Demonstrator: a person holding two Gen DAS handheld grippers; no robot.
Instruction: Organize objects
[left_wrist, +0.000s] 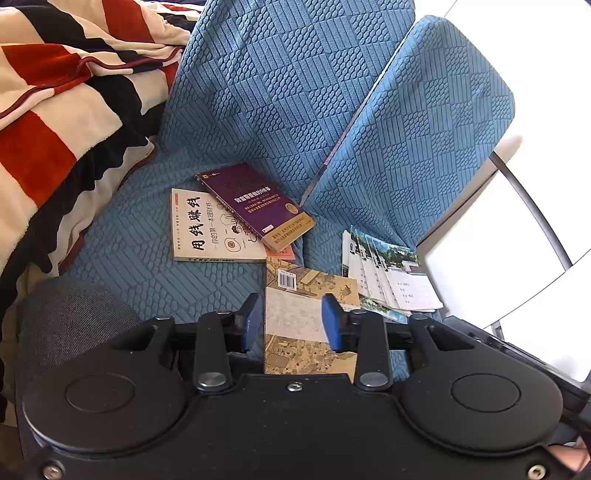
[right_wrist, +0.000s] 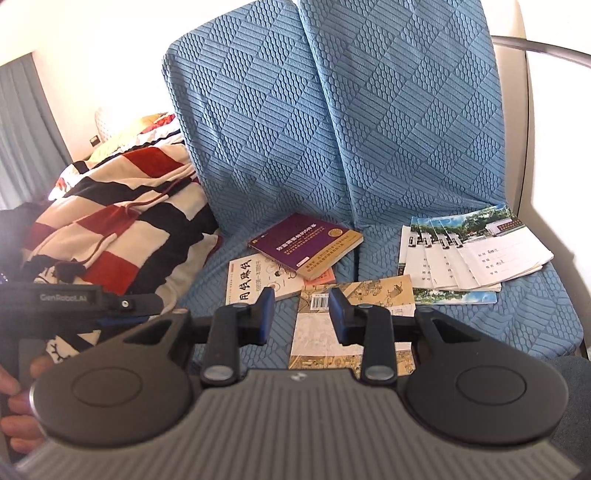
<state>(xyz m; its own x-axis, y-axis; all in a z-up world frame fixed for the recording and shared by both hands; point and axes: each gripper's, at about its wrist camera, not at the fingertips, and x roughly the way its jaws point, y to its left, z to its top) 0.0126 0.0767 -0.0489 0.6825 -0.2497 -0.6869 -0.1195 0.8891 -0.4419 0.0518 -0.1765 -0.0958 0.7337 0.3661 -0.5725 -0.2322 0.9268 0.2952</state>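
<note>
Blue quilted fabric, embossed in squares of ribs and pebbled dots, covers the sofa (right_wrist: 369, 129) seat and its two back cushions. On the seat lie the books: a purple paperback (right_wrist: 304, 243) rests tilted across a cream paperback (right_wrist: 255, 280) printed with large black characters, and a thin pink booklet (right_wrist: 322, 277) peeks out from under the purple one. Nearer, a tan book (right_wrist: 369, 295) with old-style illustrations and a barcode lies flat, its far corner just beside the pink booklet. To the right, a fanned stack of school exercise books (right_wrist: 476, 254) with photo covers sits on the right seat cushion. A fleecy blanket (right_wrist: 122, 236) striped red, black and cream is heaped at the left.

Both grippers hover above the tan book. The left gripper (left_wrist: 290, 323) has its blue-padded jaws apart with nothing gripped; the right gripper (right_wrist: 303, 317) likewise has its jaws apart, clamped on nothing. A hand (right_wrist: 18, 413) shows at the near left edge of the right wrist view.
</note>
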